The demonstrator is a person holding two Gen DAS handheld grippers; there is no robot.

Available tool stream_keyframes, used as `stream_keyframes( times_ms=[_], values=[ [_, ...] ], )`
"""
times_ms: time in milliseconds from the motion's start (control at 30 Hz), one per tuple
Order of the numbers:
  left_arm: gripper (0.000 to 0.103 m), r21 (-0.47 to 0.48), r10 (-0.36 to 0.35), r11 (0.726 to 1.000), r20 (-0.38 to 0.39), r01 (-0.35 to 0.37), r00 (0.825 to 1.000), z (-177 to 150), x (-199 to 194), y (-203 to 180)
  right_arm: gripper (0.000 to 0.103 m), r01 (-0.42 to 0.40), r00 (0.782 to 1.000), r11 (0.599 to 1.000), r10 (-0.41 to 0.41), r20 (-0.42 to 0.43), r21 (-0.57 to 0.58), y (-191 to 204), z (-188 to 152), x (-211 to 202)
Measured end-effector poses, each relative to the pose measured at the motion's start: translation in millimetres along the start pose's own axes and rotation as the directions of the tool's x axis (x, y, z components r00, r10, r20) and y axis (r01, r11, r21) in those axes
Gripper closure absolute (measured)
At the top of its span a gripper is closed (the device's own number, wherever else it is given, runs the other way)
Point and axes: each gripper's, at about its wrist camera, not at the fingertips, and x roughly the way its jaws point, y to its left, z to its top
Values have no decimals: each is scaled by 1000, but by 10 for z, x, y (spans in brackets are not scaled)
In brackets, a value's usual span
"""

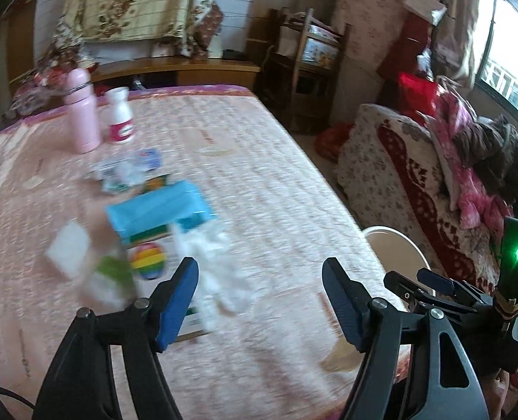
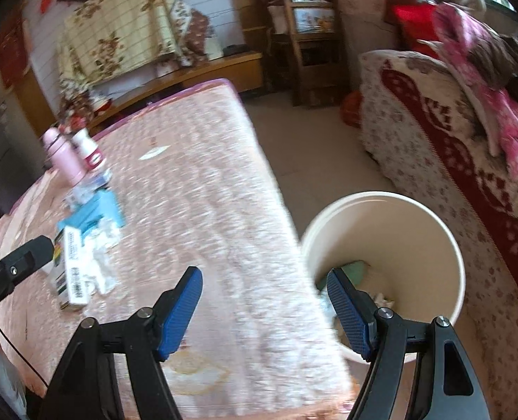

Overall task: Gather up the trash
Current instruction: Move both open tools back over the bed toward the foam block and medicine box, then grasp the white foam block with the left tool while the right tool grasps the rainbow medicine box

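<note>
My left gripper (image 1: 260,273) is open over the pink cloth-covered table (image 1: 276,161), nothing between its blue pads. Just beyond its left finger lies crumpled white tissue (image 1: 210,252), with a blue packet (image 1: 161,210), a rainbow ball (image 1: 147,259) and a white card (image 1: 68,249) nearby. My right gripper (image 2: 264,281) is open and empty over the table's right edge, beside the cream trash bin (image 2: 444,245). Green and white scraps (image 2: 357,271) lie at the bin's bottom. The tissue (image 2: 101,262) and a white box (image 2: 71,269) show at left in the right wrist view.
A pink bottle (image 1: 82,112) and a white bottle (image 1: 119,115) stand at the table's far left. A sofa with a floral red cover (image 2: 451,140) and heaped clothes flanks the bin. A wooden shelf (image 1: 308,66) and low cabinet (image 1: 189,66) stand behind.
</note>
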Motion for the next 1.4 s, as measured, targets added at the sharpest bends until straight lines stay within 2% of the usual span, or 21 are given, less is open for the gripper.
stream_keyframes(
  times_ms=[267, 433, 533, 833, 1033, 1167, 1233, 1267, 1300, 1367, 1400],
  values=[
    [24, -63, 91, 994, 4, -91, 996, -60, -197, 757, 26, -89, 996, 992, 87, -29, -88, 591, -56, 119],
    [24, -99, 137, 985, -16, -138, 990, -91, -225, 1244, 26, -194, 980, 973, 186, -74, -127, 987, -43, 220],
    [22, -114, 161, 980, -25, -163, 987, -69, -199, 1487, 26, -226, 973, 961, 213, -89, -162, 1257, -54, 281],
    [21, -104, 177, 977, -85, -185, 981, 32, 174, 1829, 26, -235, 970, 928, 203, -136, -289, 1967, -55, 489],
    [21, -86, 215, 970, -128, -226, 968, 54, 515, 1947, 26, -210, 974, 922, 167, -156, -324, 2198, -57, 655],
    [21, -110, 211, 968, -133, -226, 968, 52, 610, 2042, 26, -198, 975, 919, 148, -168, -341, 2309, -62, 754],
    [25, -117, 201, 969, -126, -216, 971, 47, 619, 2060, 26, -188, 976, 916, 133, -175, -354, 2361, -71, 816],
    [38, -119, 198, 970, -129, -214, 972, 44, 629, 2074, 26, -184, 976, 915, 127, -175, -359, 2374, -75, 834],
    [56, -119, 200, 969, -141, -217, 970, 38, 643, 2085, 26, -180, 977, 914, 125, -170, -364, 2386, -80, 853],
    [67, -128, 172, 973, -149, -192, 974, 25, 645, 2098, 28, -194, 976, 912, 140, -169, -362, 2386, -91, 867],
    [72, -125, 173, 973, -144, -192, 974, 20, 615, 2082, 46, -210, 973, 910, 156, -172, -358, 2378, -97, 862]
  ],
)
